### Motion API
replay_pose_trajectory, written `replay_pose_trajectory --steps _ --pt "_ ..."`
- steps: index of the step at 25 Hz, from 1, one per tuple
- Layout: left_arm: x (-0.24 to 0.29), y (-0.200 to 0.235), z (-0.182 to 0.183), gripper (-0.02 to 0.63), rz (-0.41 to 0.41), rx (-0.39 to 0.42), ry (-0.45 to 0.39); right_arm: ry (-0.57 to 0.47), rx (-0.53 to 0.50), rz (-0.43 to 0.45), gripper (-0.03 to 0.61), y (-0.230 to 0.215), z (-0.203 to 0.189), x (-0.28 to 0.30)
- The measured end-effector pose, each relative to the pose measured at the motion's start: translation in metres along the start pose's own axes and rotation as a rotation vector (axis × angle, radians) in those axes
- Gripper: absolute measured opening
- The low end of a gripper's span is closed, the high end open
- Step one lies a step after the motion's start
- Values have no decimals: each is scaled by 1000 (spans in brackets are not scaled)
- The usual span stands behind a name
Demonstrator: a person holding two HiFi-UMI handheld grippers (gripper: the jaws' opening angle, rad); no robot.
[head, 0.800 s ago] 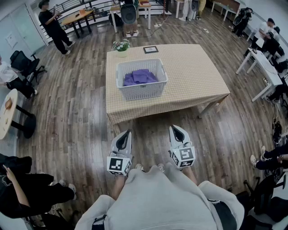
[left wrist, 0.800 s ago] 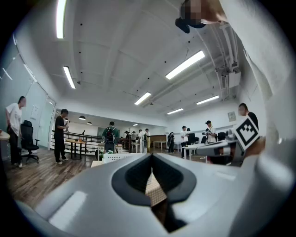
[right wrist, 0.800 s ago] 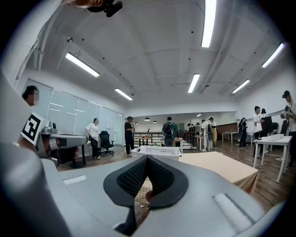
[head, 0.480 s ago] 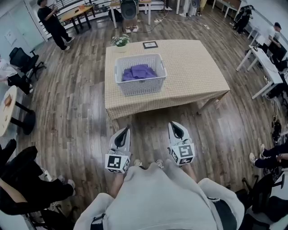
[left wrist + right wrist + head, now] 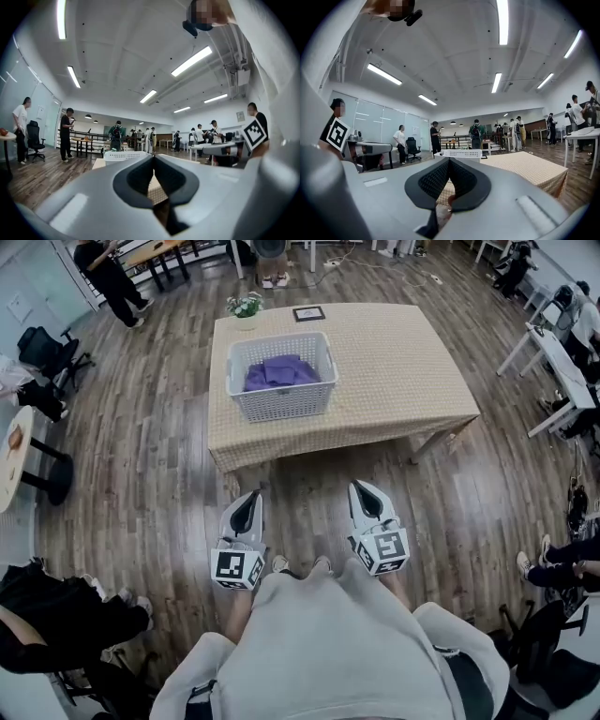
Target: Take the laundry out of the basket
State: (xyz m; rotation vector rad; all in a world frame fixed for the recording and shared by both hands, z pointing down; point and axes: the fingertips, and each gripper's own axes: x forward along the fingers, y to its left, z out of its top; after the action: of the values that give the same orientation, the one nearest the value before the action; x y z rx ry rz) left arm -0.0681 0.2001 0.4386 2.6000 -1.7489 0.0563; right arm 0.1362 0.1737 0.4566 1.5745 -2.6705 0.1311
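A white slatted laundry basket (image 5: 281, 390) stands on the left part of a table with a beige checked cloth (image 5: 394, 371). Purple laundry (image 5: 275, 371) lies folded inside it. Both grippers hang low in front of the person's body, over the wooden floor, short of the table's near edge. My left gripper (image 5: 253, 495) is shut, its dark pads meeting with nothing between them. My right gripper (image 5: 362, 486) is shut and empty too. The basket (image 5: 123, 157) shows far ahead past the left gripper (image 5: 153, 158), and the basket (image 5: 464, 153) likewise beyond the right gripper (image 5: 449, 160).
A small potted plant (image 5: 245, 306) and a dark picture frame (image 5: 308, 313) sit at the table's far edge. People stand and sit round the room. An office chair (image 5: 49, 351) and a round table (image 5: 14, 460) are at the left, white desks (image 5: 562, 362) at the right.
The table and basket have slid up and slightly left in the head view. Both grippers stay shut and low near the body. A seated person at the lower left has shifted.
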Motion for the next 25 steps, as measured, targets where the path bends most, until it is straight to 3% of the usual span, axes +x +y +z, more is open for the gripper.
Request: replay_pose_trajectory --steps 9,25 --pt "15 -29 -8 12 38 12 33 2 30 5 0 -45 -5 -4" --pt "70 9 -24 12 61 -48 13 27 -6 6 0 -68 -14 55"
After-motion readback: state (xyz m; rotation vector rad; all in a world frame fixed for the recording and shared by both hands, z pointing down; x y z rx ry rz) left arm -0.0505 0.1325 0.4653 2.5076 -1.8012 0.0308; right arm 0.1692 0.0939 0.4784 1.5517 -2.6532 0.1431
